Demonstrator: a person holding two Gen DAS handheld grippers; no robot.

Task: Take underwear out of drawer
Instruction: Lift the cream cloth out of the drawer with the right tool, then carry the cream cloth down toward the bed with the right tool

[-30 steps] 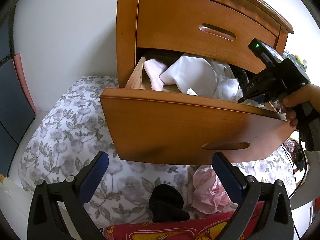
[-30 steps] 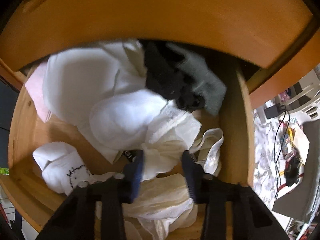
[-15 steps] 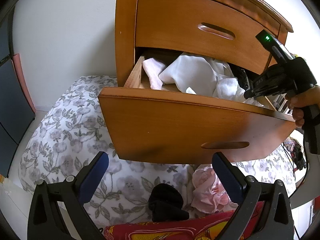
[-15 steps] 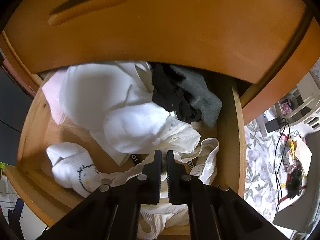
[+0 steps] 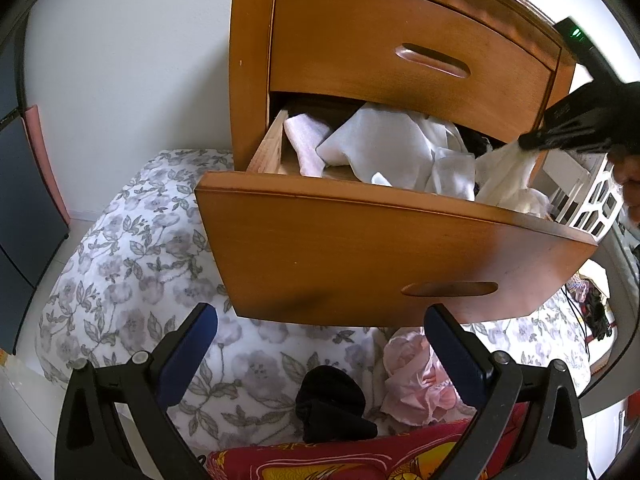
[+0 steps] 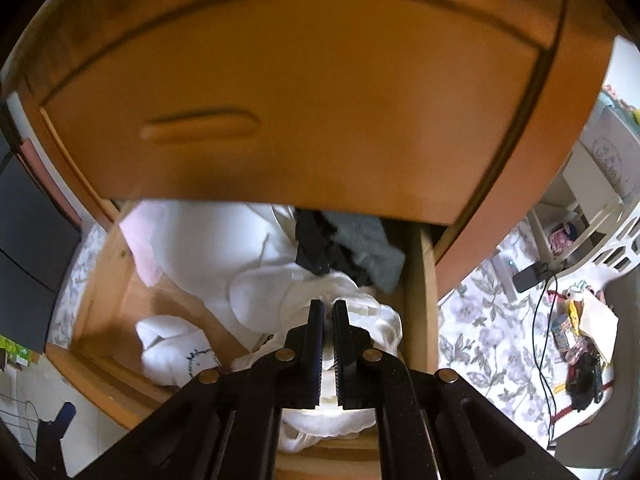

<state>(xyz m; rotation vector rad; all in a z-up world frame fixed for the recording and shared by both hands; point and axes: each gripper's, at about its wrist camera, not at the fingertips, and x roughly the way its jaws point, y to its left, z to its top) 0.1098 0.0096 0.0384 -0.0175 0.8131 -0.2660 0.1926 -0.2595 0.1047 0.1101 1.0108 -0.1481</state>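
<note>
The lower drawer (image 5: 360, 256) of a wooden nightstand stands pulled out, stuffed with mostly white clothes. My right gripper (image 6: 328, 307) is shut on a white underwear piece (image 6: 384, 322), lifted above the drawer's right side. In the left wrist view the same right gripper (image 5: 524, 144) comes in from the upper right, with the white underwear (image 5: 508, 176) hanging stretched from its jaws down to the drawer's rim. My left gripper (image 5: 320, 344) stays open below the drawer front, nothing between its blue pads (image 5: 188, 352).
Inside the drawer lie black and grey garments (image 6: 352, 252), a pale pink piece (image 6: 140, 232) and a white sock (image 6: 176, 348). On the floral bedding (image 5: 132, 248) under the drawer rest a black sock (image 5: 332, 404), a pink garment (image 5: 412, 380) and a red cloth (image 5: 340, 460). The shut upper drawer (image 5: 412, 52) overhangs.
My right gripper closed on the white underwear, then rose and tipped back, drawing the fabric up out of the pile. The left gripper has stayed where it was.
</note>
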